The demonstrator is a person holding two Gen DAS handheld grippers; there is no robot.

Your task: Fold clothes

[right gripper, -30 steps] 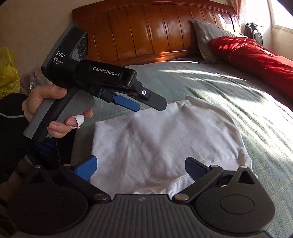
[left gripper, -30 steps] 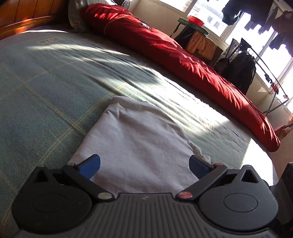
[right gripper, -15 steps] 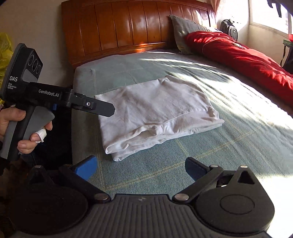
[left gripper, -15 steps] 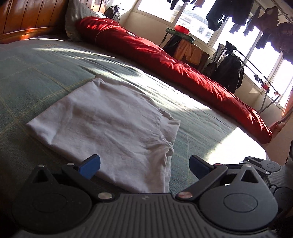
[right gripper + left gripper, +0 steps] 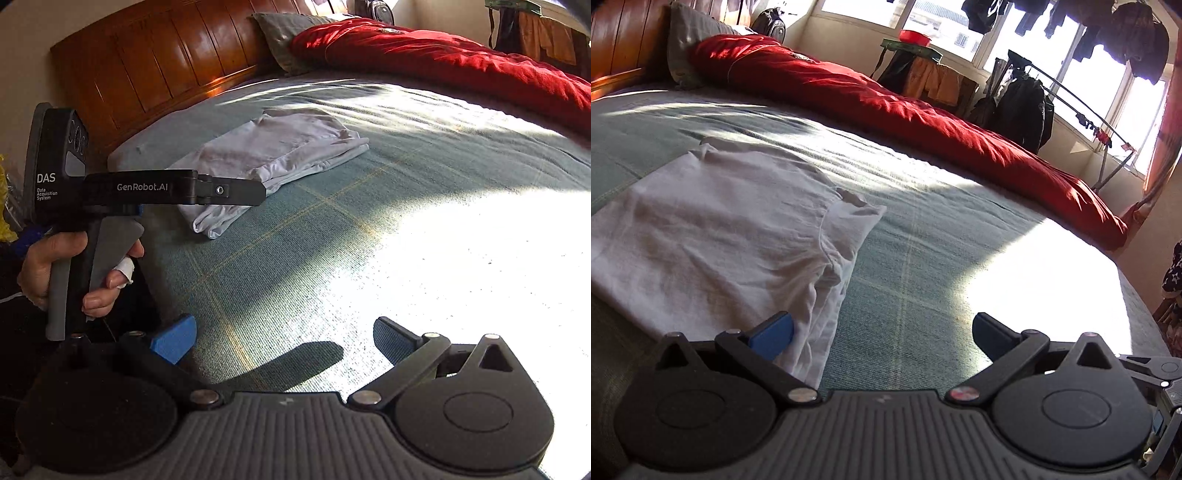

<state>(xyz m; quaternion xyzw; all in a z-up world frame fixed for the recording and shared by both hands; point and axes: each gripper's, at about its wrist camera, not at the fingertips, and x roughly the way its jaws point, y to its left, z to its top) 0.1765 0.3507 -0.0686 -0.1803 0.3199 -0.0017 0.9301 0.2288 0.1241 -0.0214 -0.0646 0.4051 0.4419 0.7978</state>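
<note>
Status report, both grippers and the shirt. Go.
Left gripper open, empty. Right gripper open, empty, above the bedspread. White shirt folded flat on the bed, nobody gripping it. Nothing lying between grippers and shirt.

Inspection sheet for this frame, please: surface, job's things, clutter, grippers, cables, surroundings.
Surface: green bedspread, partly in bright sun.
Job's things: white garment lies folded on the bed, layered edges showing.
Clutter: red quilt along the far side; grey pillow at the headboard.
Grippers: left gripper open, empty; right gripper open, empty, apart from the garment.
Cables: nothing seen.
Surroundings: windows, clothes rack with hanging clothes.
</note>
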